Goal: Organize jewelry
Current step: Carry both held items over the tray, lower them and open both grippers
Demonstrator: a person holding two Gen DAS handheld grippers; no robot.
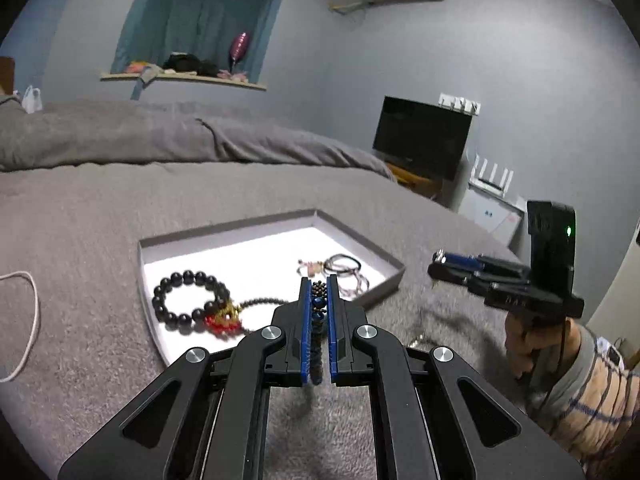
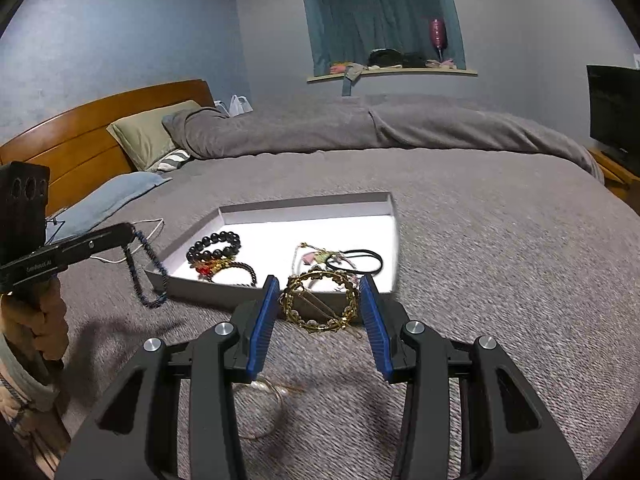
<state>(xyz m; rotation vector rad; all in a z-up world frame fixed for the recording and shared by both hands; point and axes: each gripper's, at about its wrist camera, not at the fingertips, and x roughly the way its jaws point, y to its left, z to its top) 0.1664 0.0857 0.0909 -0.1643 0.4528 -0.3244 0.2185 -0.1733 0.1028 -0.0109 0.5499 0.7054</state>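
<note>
A grey bed (image 2: 460, 208) w/ a shallow box (image 2: 304, 204), white inside, lying open on it. Left gripper (image 1: 319, 280) is closed tight on a blue bead strand (image 2: 142, 276); seen from the right wrist cam, the strand dangles in a loop above the bed, just left of the box's near corner. Right gripper (image 2: 319, 284) is wide open & holds nothing; a gold bracelet (image 2: 320, 300) lies on the bed btwn its fingers, just outside the box's near wall. In the box: black bead bracelet (image 2: 214, 246) at left w/ a red-and-gold piece touching it, black hair ties (image 2: 354, 260) at right.
</note>
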